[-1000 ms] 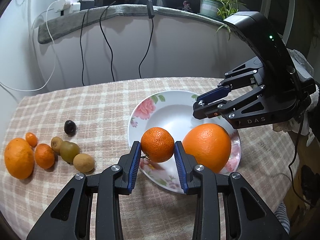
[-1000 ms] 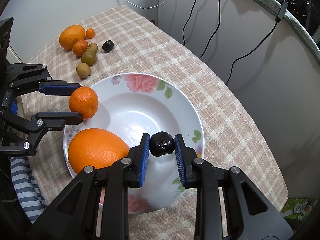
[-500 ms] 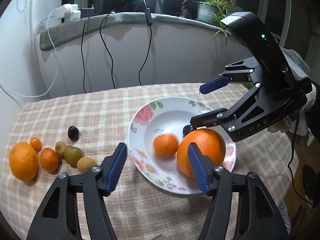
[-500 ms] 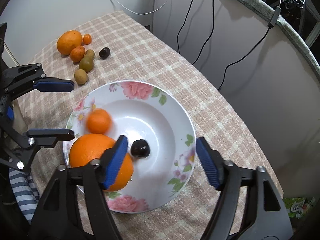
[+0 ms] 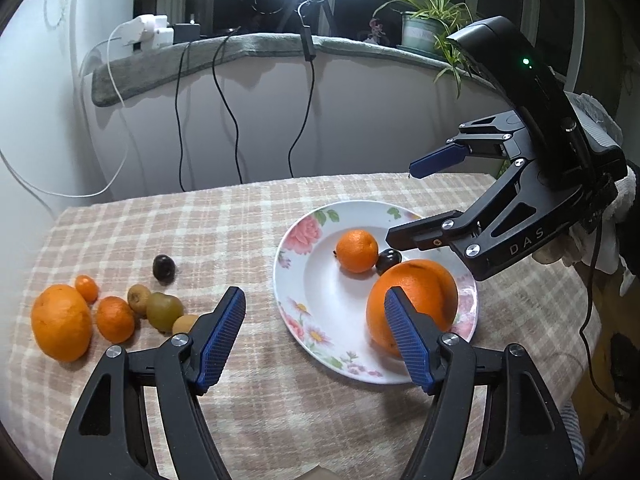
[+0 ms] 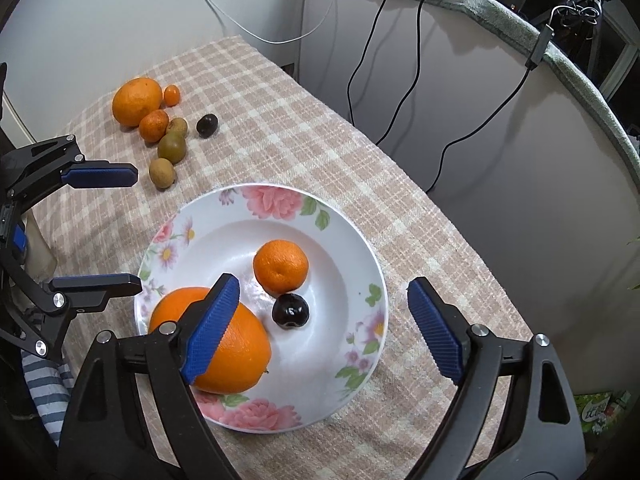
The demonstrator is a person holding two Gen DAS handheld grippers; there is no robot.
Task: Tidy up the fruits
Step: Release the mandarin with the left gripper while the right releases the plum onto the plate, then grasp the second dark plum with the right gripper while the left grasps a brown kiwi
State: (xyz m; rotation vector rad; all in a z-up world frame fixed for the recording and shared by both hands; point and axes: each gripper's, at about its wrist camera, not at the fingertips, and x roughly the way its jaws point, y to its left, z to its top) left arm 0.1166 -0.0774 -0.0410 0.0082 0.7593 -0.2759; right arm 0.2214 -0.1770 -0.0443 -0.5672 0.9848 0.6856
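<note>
A white flowered plate [image 5: 292,312] [image 6: 360,240] holds a large orange [image 5: 416,292] [image 6: 236,344], a mandarin [image 5: 357,245] [image 6: 281,266] and a dark plum [image 5: 388,260] [image 6: 291,311]. My left gripper [image 5: 313,294] [image 6: 136,228] hangs open at the plate's near edge with nothing between its pads. Above the plate, my right gripper [image 6: 322,282] [image 5: 402,203] has its jaws opening, and the plum lies free on the plate below them. On the cloth to the left lie a second orange [image 5: 60,322], a mandarin [image 5: 115,319], a kumquat [image 5: 87,288], kiwis [image 5: 164,311] and another plum [image 5: 163,268].
The round table carries a beige checked cloth [image 5: 200,232]. Behind it runs a curved white wall with hanging cables [image 5: 224,100] and a padded ledge with a potted plant [image 5: 420,28]. A person's gloved hand [image 5: 608,200] holds the right gripper. The table edge drops off on the right.
Both grippers opened wide and drew back a little. The mandarin dropped from the left gripper and the plum from the right; both rolled together beside the large orange.
</note>
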